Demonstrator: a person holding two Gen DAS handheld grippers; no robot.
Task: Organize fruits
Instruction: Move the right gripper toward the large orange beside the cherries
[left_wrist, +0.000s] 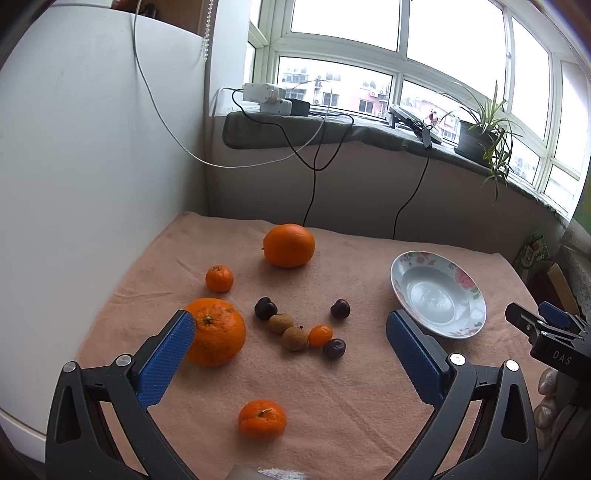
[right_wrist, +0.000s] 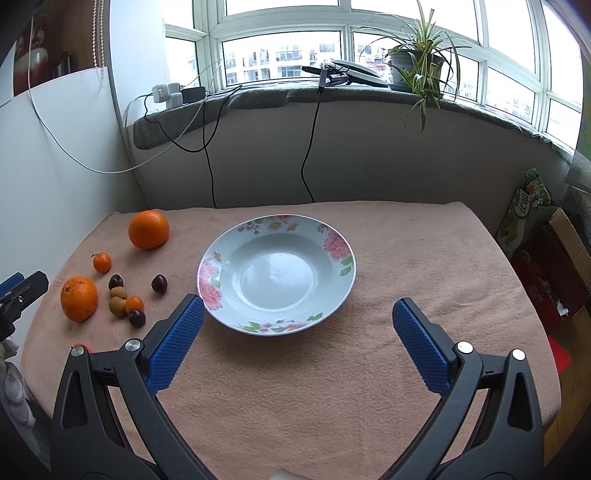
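Note:
Fruit lies scattered on a pink towel (left_wrist: 332, 398): a big orange (left_wrist: 289, 245) at the back, another orange (left_wrist: 216, 331) by my left finger, a small mandarin (left_wrist: 219, 278), a mandarin (left_wrist: 262, 418) in front, plus dark cherries (left_wrist: 265, 308), brown longans (left_wrist: 294, 338) and a kumquat (left_wrist: 320, 335) in a cluster. An empty flowered plate (right_wrist: 277, 273) sits to their right. My left gripper (left_wrist: 291, 328) hovers open over the cluster. My right gripper (right_wrist: 297, 314) hangs open just in front of the plate, holding nothing.
A white panel (left_wrist: 92, 166) walls the left side. Cables (left_wrist: 314, 177) hang from the windowsill behind the table, where a potted plant (right_wrist: 417, 62) stands. Boxes and a green bag (right_wrist: 524, 210) sit off the table's right edge.

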